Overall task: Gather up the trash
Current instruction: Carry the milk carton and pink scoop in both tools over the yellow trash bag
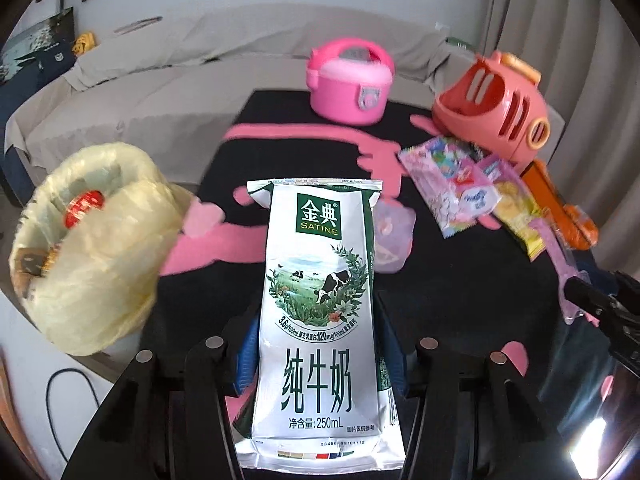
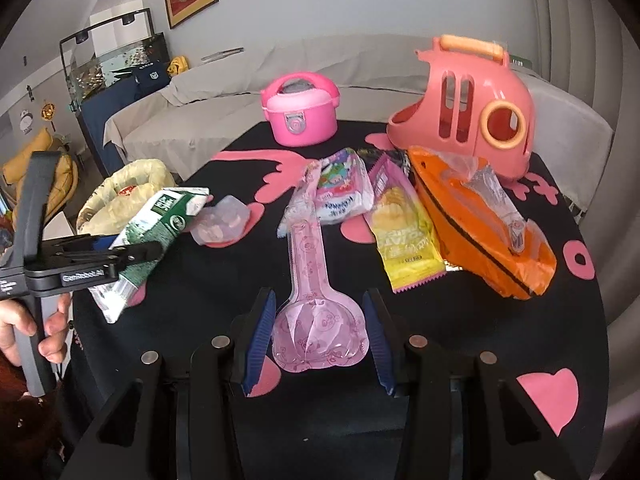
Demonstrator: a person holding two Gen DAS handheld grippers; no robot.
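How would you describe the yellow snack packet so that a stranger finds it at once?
On the black table, look before the coral toy basket. The yellow snack packet lies between the orange wrapper and a pink-white packet; it alone is yellow.

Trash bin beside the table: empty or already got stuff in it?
Not empty. The bag-lined trash bin already holds a red-and-white item inside; how full it is, cannot tell.

The black table [image 2: 400, 432] is showing bare cloth near the front right, so a hand could be passing there. Wrappers [image 2: 404, 236] and an orange pack [image 2: 488, 236] are crowding the middle. Two pink toys [image 2: 464, 108] are blocking the back. A bin [image 1: 84, 240] is sitting off the left edge.
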